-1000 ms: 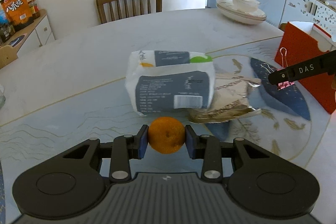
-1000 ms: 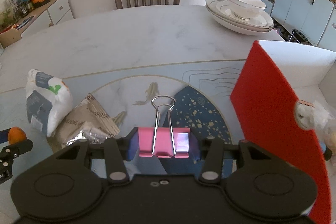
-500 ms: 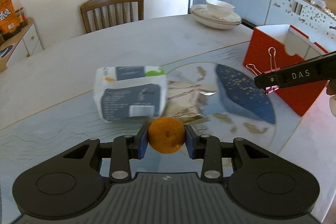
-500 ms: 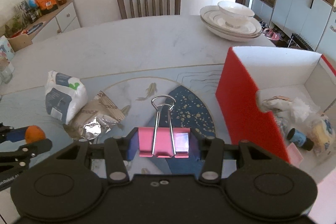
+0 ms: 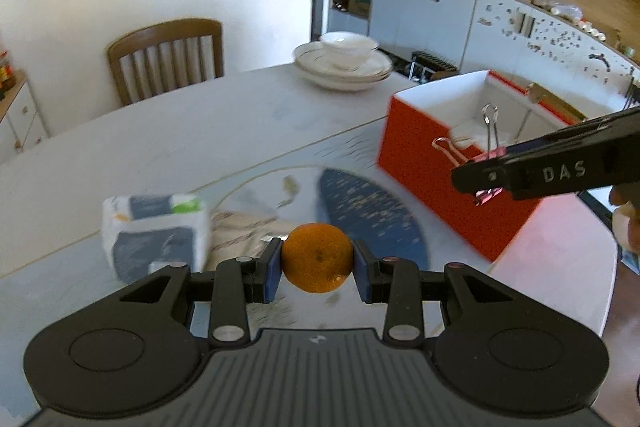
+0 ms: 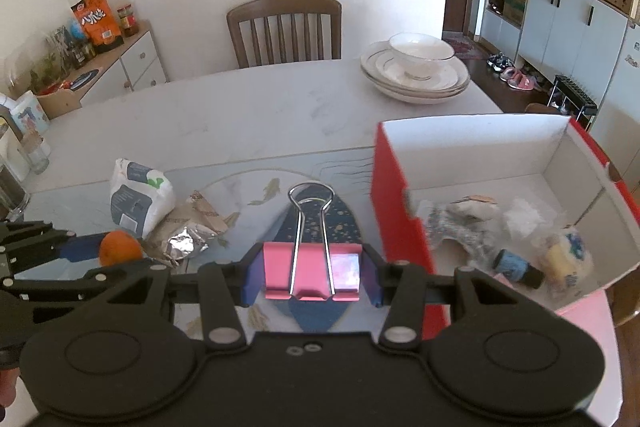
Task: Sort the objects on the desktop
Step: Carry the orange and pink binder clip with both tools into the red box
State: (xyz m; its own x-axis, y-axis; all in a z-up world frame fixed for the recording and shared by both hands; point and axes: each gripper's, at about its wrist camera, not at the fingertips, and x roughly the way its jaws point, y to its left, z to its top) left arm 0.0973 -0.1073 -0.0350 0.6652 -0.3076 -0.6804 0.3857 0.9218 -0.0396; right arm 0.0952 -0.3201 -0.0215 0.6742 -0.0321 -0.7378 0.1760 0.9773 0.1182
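Note:
My left gripper (image 5: 317,269) is shut on an orange (image 5: 317,257) and holds it above the table; the orange also shows in the right wrist view (image 6: 119,247). My right gripper (image 6: 312,275) is shut on a pink binder clip (image 6: 312,273), held above the table just left of the red box (image 6: 390,211). In the left wrist view the clip (image 5: 486,175) hangs at the red box's (image 5: 420,155) near wall. A white and grey bag (image 5: 154,231) and a foil wrapper (image 6: 186,235) lie on the table.
The red box holds several small items, among them a small dark bottle (image 6: 516,265). A stack of white dishes (image 6: 416,71) stands at the table's far side. A wooden chair (image 6: 286,27) stands behind the table. A cabinet with jars (image 6: 100,55) is at the far left.
Both grippers have risen and moved right toward the red box with their loads. The box interior is now open to view, and the bag and wrapper have fallen back to the left.

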